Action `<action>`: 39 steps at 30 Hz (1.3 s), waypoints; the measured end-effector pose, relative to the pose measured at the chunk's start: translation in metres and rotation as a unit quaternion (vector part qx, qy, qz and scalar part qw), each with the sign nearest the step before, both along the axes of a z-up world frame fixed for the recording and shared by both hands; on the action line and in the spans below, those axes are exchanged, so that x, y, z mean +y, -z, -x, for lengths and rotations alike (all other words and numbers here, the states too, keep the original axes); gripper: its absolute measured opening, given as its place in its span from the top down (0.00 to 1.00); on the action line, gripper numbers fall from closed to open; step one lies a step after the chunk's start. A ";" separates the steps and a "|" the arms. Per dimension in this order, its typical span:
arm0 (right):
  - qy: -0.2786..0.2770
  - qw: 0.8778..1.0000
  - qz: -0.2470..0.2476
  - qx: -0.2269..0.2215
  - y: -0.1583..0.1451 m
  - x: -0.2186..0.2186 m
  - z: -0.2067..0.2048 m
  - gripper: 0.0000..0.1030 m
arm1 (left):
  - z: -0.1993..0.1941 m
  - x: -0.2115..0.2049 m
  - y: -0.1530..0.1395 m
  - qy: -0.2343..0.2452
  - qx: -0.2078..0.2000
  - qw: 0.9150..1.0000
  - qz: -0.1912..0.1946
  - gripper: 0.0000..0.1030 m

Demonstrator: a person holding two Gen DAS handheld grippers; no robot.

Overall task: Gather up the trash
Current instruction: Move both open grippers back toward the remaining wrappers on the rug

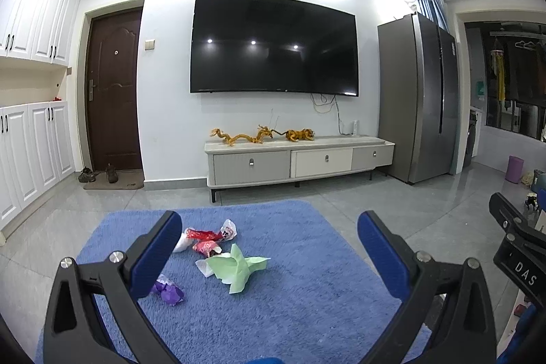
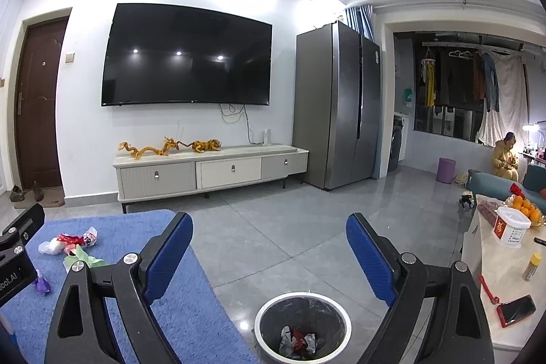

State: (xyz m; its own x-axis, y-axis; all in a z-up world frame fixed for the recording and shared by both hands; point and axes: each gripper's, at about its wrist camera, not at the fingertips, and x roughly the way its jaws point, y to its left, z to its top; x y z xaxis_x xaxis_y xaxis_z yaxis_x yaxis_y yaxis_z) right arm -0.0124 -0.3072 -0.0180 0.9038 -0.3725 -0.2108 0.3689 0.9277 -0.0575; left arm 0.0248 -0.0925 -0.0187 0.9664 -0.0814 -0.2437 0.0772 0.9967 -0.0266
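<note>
Right gripper (image 2: 269, 255) jaws spread, empty, above lined bin (image 2: 303, 328) already holding scraps. Left gripper (image 1: 269, 248) jaws spread, empty. Wrappers (image 1: 208, 239), green paper (image 1: 239, 265), purple scrap (image 1: 169, 290) loose on blue rug (image 1: 307, 278). Risk: flimsy paper slipping mid-carry, jaws snagging pile.

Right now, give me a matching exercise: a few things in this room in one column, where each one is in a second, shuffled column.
Things:
1. green paper
2. trash bin
3. phone
4. dragon figurine

Places:
A. on the TV cabinet
B. on the blue rug
C. on the grey tiles below the right tool
D. on the pale table

Pairs: 1-B, 2-C, 3-D, 4-A
</note>
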 end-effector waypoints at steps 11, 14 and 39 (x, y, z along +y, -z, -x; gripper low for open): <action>-0.022 0.999 0.001 0.038 0.024 0.018 -0.031 0.11 | -0.029 0.019 0.029 -0.018 0.038 0.999 0.003 0.00; -0.031 0.998 0.002 0.046 0.030 0.023 -0.040 0.11 | -0.036 0.025 0.038 -0.026 0.048 0.999 0.003 0.00; -0.157 0.978 -0.013 0.139 0.079 0.092 -0.126 0.11 | -0.076 0.153 0.091 -0.143 0.103 0.984 -0.019 0.00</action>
